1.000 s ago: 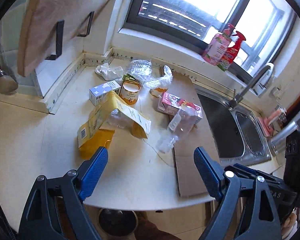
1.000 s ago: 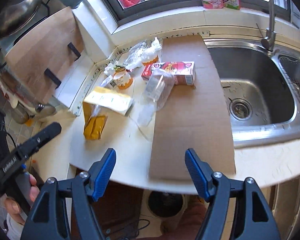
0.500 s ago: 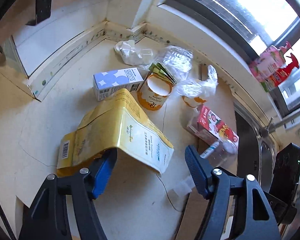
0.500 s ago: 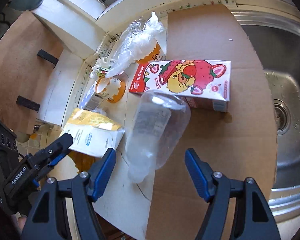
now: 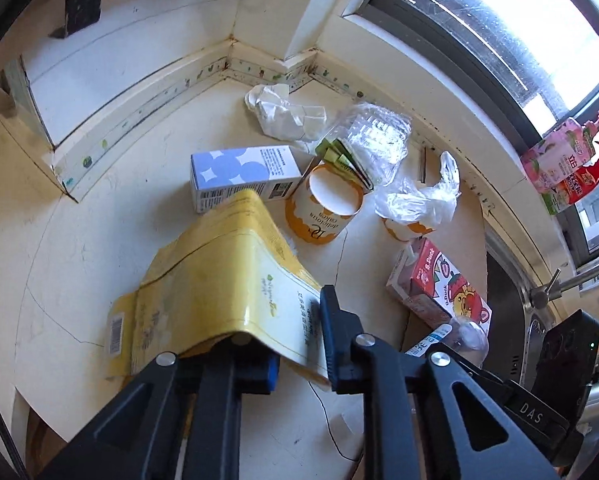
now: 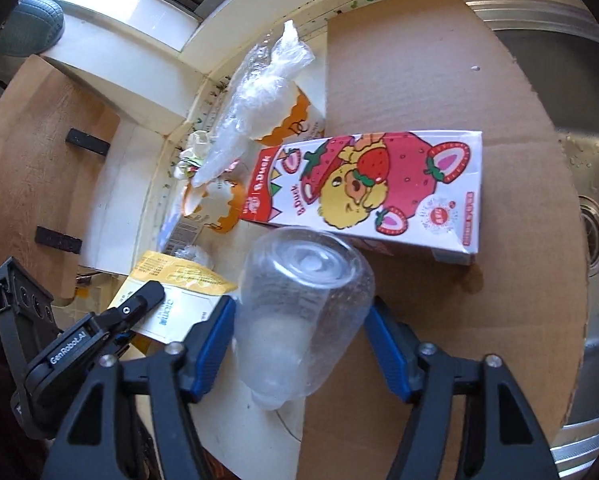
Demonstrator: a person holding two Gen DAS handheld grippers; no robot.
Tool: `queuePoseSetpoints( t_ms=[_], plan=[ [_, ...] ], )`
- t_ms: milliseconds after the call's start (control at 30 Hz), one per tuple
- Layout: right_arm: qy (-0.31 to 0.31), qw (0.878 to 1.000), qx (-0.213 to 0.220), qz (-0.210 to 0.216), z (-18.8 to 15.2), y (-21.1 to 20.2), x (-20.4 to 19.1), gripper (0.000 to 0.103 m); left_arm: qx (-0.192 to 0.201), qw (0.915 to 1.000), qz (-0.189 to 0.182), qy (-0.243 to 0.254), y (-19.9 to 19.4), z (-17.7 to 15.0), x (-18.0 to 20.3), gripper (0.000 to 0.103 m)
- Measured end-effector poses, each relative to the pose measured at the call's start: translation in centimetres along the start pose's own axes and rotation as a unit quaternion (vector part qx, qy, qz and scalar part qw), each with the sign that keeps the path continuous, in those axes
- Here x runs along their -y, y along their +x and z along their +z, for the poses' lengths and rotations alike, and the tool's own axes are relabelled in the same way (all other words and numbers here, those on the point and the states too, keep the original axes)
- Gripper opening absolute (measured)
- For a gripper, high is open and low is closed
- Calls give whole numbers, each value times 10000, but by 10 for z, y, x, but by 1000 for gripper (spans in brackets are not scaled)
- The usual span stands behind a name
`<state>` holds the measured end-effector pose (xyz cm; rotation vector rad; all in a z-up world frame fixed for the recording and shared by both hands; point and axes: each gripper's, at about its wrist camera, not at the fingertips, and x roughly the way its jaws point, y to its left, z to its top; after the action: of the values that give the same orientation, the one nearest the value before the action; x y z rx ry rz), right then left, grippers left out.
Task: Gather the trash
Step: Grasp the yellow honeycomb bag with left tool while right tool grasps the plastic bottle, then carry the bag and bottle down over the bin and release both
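My left gripper [image 5: 297, 340] is closed on the near fold of a yellow paper bag [image 5: 203, 296] lying on the cream counter. My right gripper [image 6: 301, 340] has its blue pads against both sides of a clear plastic bottle [image 6: 299, 312] lying on the counter and cardboard. Beyond it lies a pink strawberry carton [image 6: 363, 188], also in the left wrist view [image 5: 439, 284]. Further back are a blue-white box [image 5: 243, 176], an orange paper cup [image 5: 323, 212], a clear plastic bag [image 5: 419, 200], crumpled clear packaging [image 5: 371, 140] and white tissue [image 5: 283, 112].
A brown cardboard sheet [image 6: 439, 80] covers the counter beside the steel sink [image 6: 579, 184]. A wooden board [image 6: 31, 152] leans at the left. Bottles [image 5: 563, 164] stand on the window sill. The counter's front edge lies just below both grippers.
Both grippers moved forward and down to the counter. The left one closed on the yellow bag's fold. The right one closed around the clear bottle.
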<state>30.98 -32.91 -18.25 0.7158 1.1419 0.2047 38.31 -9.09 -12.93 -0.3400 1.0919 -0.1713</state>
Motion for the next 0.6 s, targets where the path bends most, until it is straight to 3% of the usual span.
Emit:
queuePoseSetpoints(
  t_ms=[133,600],
  plan=[
    [-32,10000,-12,36,-1,-3,-5,59,117,9996,22,257,-10,-2,11,3],
    [-114,9980,305,546,-18,-49,-18,57,588,9942,-225,876,-99,-29,31,3]
  ],
)
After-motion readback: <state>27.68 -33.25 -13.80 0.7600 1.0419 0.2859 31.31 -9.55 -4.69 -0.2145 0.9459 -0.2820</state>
